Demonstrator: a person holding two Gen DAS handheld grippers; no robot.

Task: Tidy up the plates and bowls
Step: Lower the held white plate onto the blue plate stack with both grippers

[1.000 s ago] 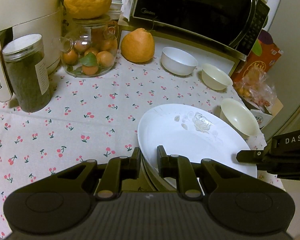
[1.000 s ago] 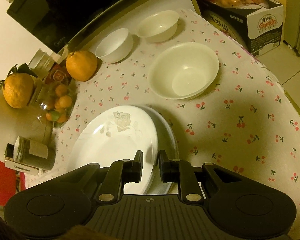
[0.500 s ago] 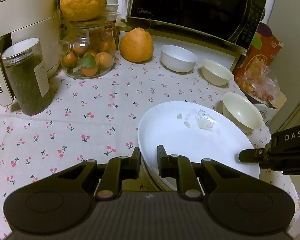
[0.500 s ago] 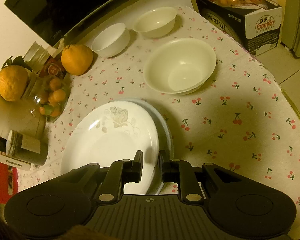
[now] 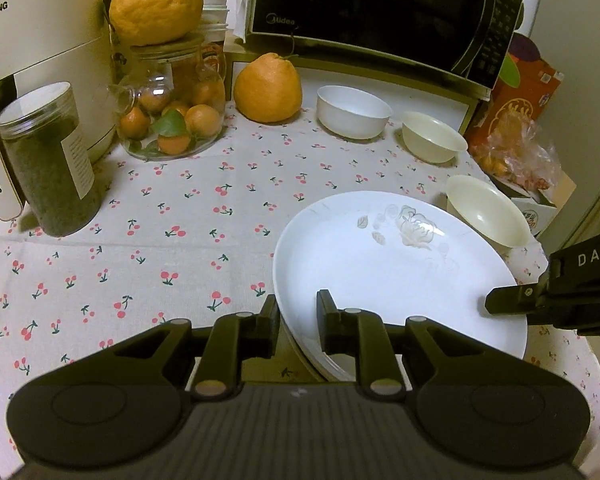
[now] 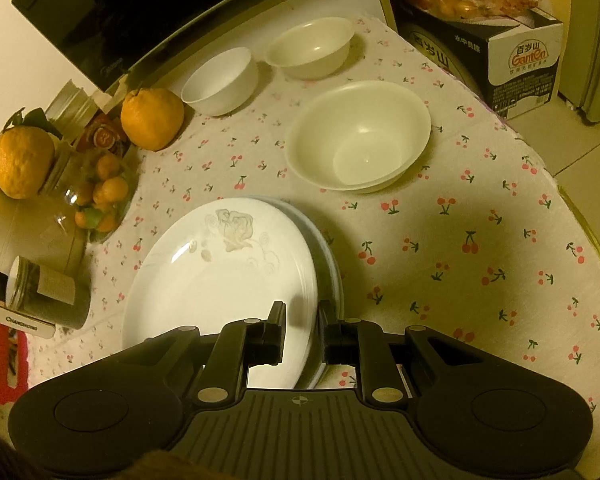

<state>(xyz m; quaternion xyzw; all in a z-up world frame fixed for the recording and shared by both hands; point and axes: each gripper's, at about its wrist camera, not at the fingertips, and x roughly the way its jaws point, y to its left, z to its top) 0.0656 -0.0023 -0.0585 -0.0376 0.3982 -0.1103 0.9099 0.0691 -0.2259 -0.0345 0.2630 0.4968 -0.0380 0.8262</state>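
With both tools clamped on the plate stack, the left tool (image 5: 298, 322) on its 9 o'clock rim, jaws just easing open, and the right tool (image 6: 302, 330) on its 3 o'clock rim, we judge the plates (image 5: 380, 272) set on the bench (image 5: 140, 248); next, release and gather the bowls (image 6: 360, 136). Labels read Midea, Changhong, Ganten.

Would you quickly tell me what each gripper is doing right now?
Left gripper: closed on the plate stack rim.
Right gripper: closed on the same stack's rim.
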